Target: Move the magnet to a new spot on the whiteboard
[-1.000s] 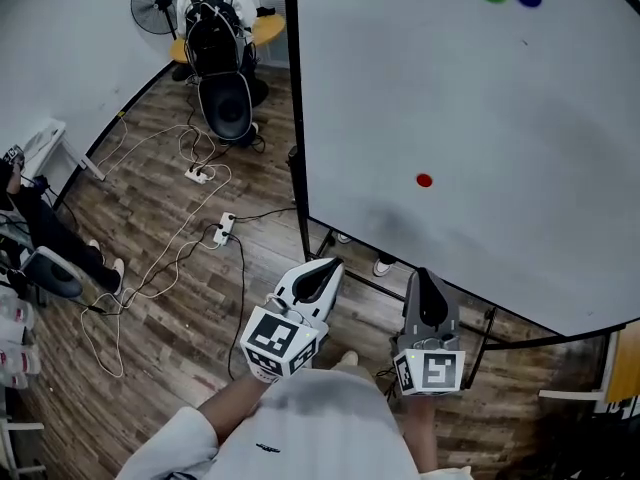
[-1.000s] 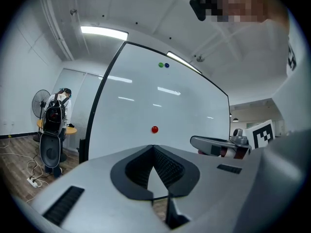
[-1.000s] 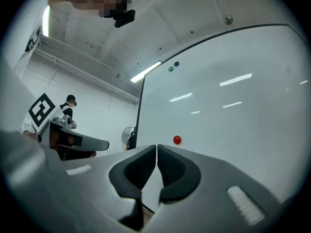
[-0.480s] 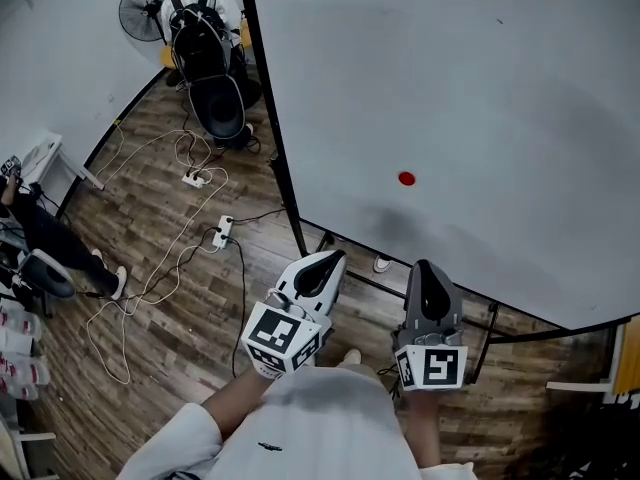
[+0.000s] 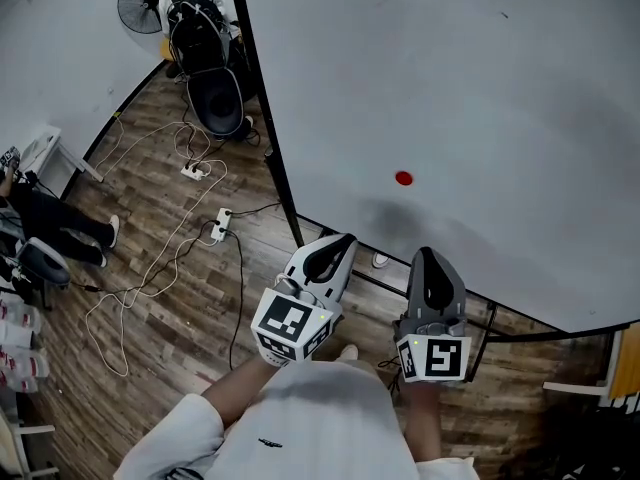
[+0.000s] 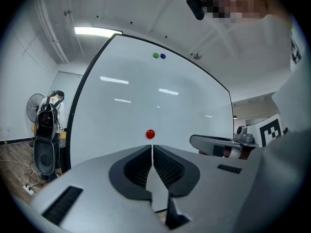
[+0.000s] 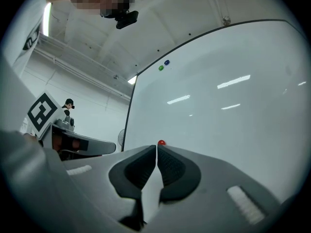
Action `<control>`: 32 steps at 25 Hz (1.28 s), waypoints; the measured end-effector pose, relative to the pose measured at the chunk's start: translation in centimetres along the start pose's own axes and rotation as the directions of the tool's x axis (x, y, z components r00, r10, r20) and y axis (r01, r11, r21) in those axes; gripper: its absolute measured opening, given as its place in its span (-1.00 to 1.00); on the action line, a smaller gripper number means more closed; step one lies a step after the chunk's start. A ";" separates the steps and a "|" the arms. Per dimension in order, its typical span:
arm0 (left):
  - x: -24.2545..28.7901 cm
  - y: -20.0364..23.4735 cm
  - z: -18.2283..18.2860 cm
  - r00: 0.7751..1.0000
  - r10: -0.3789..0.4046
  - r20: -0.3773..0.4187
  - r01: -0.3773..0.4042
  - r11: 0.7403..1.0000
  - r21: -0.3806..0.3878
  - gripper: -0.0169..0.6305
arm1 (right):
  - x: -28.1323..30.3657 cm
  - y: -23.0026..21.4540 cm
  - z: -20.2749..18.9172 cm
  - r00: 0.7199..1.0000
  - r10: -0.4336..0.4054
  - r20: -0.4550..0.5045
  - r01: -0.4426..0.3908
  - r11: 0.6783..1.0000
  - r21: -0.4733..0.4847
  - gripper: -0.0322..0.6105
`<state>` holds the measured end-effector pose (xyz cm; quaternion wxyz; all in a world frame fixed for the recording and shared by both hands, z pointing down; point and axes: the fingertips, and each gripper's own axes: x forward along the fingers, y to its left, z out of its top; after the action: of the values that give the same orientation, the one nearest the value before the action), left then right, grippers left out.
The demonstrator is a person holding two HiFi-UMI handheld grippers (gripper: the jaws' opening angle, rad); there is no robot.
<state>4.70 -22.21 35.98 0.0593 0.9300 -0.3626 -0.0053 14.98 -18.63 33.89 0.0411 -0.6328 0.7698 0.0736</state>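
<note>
The left gripper (image 6: 151, 148) and the right gripper (image 7: 156, 152) are held side by side, each with its jaws pressed together on nothing, pointing at the whiteboard (image 5: 500, 98). The red magnet (image 5: 403, 178) sits low on the board, ahead of both tips and apart from them.

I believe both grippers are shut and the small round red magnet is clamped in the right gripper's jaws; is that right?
Not quite. The small round red magnet is not in the right gripper; it sits on the white whiteboard, ahead of those jaws, as the head view shows. The left gripper and the right are indeed both shut, each empty.
</note>
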 end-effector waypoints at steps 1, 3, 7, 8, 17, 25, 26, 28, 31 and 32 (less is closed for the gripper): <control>0.3 -0.1 0.0 1.000 -0.005 0.001 0.005 1.000 0.003 -0.92 | 0.1 -0.2 0.0 1.000 -0.004 0.000 0.004 1.000 0.002 -0.88; 0.9 -0.5 0.1 1.000 -0.017 0.003 0.017 1.000 0.007 -0.92 | 0.1 -0.7 0.0 1.000 -0.009 0.006 0.008 1.000 0.005 -0.88; 2.2 -1.0 0.0 0.999 -0.033 -0.002 0.033 0.999 0.015 -0.92 | 0.3 -1.3 0.0 1.000 -0.007 0.019 0.007 1.000 0.009 -0.88; 2.6 -1.2 0.1 0.999 -0.036 -0.002 0.036 0.999 0.019 -0.90 | 0.4 -1.5 0.0 1.000 -0.006 0.019 0.006 1.000 0.008 -0.88; 5.5 -2.0 1.1 0.999 -0.028 0.021 0.028 1.000 0.012 -0.74 | 0.4 -3.3 -0.1 1.000 -0.019 0.023 0.019 1.000 0.013 -0.88; 8.2 -1.6 1.6 1.000 -0.003 0.020 0.003 1.000 0.008 -0.59 | 0.8 -4.9 -0.6 1.000 -0.022 0.006 0.021 1.000 0.019 -0.88; 8.5 -1.7 1.7 1.000 -0.004 0.019 0.004 1.000 0.010 -0.56 | 0.8 -5.0 -0.7 1.000 -0.019 0.005 0.019 1.000 0.021 -0.88; 9.1 -1.8 1.8 1.000 -0.001 0.022 0.001 1.000 0.017 -0.52 | 0.9 -5.2 -0.9 1.000 -0.015 0.003 0.014 1.000 0.024 -0.88; 10.2 -1.3 1.9 1.000 0.022 0.021 -0.022 1.000 0.017 -0.52 | 1.5 -5.7 -1.2 1.000 -0.008 -0.005 0.008 1.000 0.030 -0.88; 10.4 -1.2 1.9 0.999 0.030 0.022 -0.030 0.999 0.016 -0.51 | 1.6 -5.8 -1.4 1.000 -0.006 -0.007 0.006 0.999 0.032 -0.88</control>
<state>13.06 -28.51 34.33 0.0479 0.9249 -0.3771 -0.0114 20.37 -21.51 34.62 0.0485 -0.6347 0.7690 0.0590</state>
